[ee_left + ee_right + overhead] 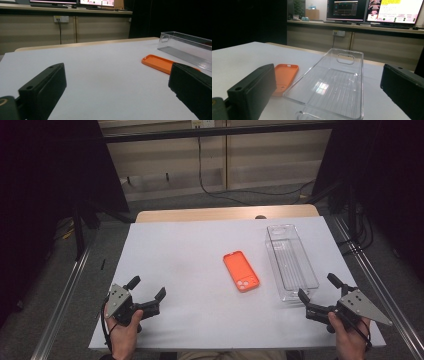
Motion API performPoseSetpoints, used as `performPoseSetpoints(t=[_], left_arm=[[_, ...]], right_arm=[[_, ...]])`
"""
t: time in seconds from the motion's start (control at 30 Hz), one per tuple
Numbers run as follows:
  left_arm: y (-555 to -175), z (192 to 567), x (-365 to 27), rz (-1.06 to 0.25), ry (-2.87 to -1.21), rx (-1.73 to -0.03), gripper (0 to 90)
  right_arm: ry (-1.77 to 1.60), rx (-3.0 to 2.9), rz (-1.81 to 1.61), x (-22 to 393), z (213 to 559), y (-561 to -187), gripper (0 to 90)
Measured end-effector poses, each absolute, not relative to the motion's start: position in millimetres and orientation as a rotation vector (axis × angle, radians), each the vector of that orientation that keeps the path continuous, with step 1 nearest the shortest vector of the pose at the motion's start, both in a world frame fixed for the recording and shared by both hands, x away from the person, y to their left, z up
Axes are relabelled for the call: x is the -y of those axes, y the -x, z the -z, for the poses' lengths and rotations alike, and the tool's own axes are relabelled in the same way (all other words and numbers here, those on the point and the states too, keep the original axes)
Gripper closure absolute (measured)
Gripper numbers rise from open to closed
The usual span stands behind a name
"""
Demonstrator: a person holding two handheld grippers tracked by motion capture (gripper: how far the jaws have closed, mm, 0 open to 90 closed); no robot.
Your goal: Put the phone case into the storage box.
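I hold my left gripper (pixel 148 295) at 7 o'clock and right gripper (pixel 320 293) at 5, both spread wide and empty, probably staged. The orange phone case (pixel 241 271) lies at centre, just beside the clear tray (pixel 291 261) at 3.

Text fills the monitors (pixel 372 11) behind the table, but it is too small to read.

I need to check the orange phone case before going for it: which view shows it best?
The high view: the orange phone case lies flat, whole, mid-table left of the clear tray. The left gripper view gives it edge-on, partly behind a jaw. The right gripper view shows its inside, partly hidden by a jaw and the tray.
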State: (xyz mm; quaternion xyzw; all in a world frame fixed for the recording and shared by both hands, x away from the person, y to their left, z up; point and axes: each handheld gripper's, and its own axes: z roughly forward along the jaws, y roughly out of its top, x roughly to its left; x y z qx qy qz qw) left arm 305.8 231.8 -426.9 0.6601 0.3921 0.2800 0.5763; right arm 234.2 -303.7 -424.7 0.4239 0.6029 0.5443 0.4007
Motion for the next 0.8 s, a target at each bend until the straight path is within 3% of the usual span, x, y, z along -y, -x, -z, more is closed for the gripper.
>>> performPoseSetpoints(t=[0.3, 0.6, 0.8], left_arm=[[-306, 426, -230, -0.645, -1.561, -0.899, 3.7], [-312, 423, -214, -0.514, -1.625, -0.799, 4.9], [-312, 422, -207, -0.518, -1.642, -0.761, 4.3]], right_arm=[[-1.06, -1.531, -1.372, 301, 423, -234, 0.0], [-1.064, -1.543, -1.371, 300, 424, -235, 0.0], [-1.06, -1.548, -1.381, 300, 424, -234, 0.0]])
